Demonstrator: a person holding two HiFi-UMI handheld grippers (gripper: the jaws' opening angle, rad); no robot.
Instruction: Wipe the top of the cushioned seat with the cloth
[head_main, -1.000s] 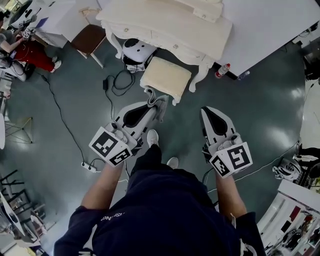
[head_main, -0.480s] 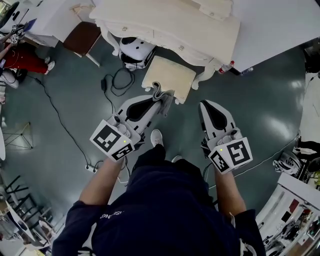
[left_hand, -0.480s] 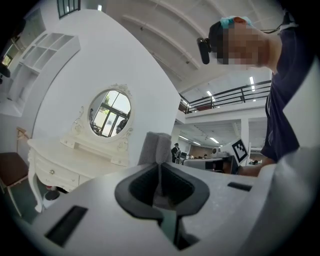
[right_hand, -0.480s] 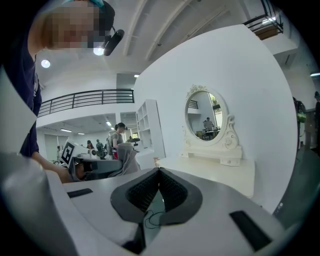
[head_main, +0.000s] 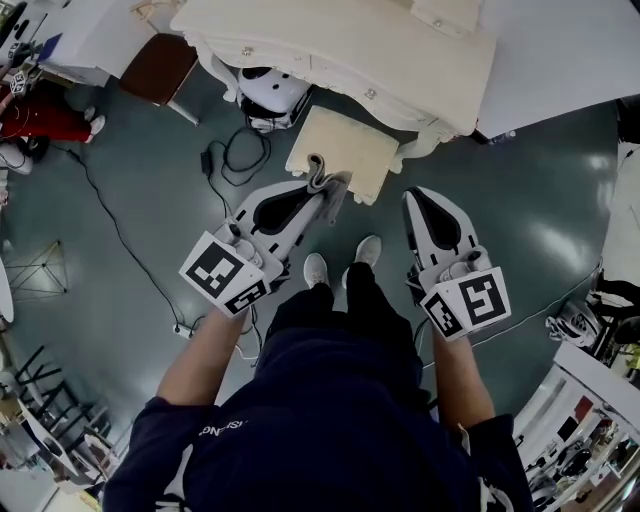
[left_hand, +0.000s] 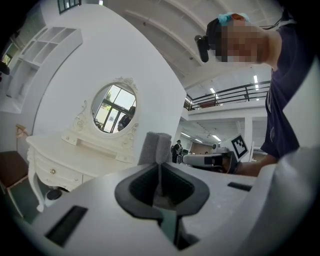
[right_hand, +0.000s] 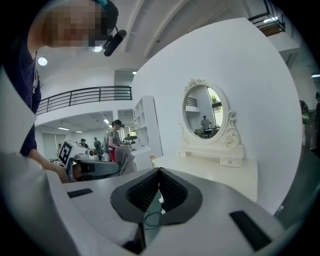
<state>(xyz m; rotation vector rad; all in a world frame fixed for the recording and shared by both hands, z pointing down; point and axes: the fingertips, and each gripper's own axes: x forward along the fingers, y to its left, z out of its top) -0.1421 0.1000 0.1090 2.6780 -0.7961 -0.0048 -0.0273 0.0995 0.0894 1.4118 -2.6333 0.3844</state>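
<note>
The cushioned seat (head_main: 347, 148) is a cream stool standing in front of the dressing table, just beyond my feet. My left gripper (head_main: 326, 190) is shut on a folded grey cloth (head_main: 320, 177), which sticks out past its tips and hangs over the seat's near edge. In the left gripper view the cloth (left_hand: 155, 148) stands upright between the closed jaws of the left gripper (left_hand: 159, 167). My right gripper (head_main: 414, 196) hovers to the right of the seat's near corner. In its own view the right gripper (right_hand: 160, 173) is shut with nothing in it.
A white dressing table (head_main: 340, 40) with an oval mirror (left_hand: 112, 107) stands behind the seat. A white rounded machine (head_main: 270, 92) sits under it. Black cables (head_main: 235, 158) and a power strip (head_main: 181, 331) lie on the floor at left. A brown chair (head_main: 158, 66) is far left.
The person has stepped forward, so the seat and table are nearer. The left gripper with the cloth now reaches the seat's near edge. The right foot has come level with the left.
</note>
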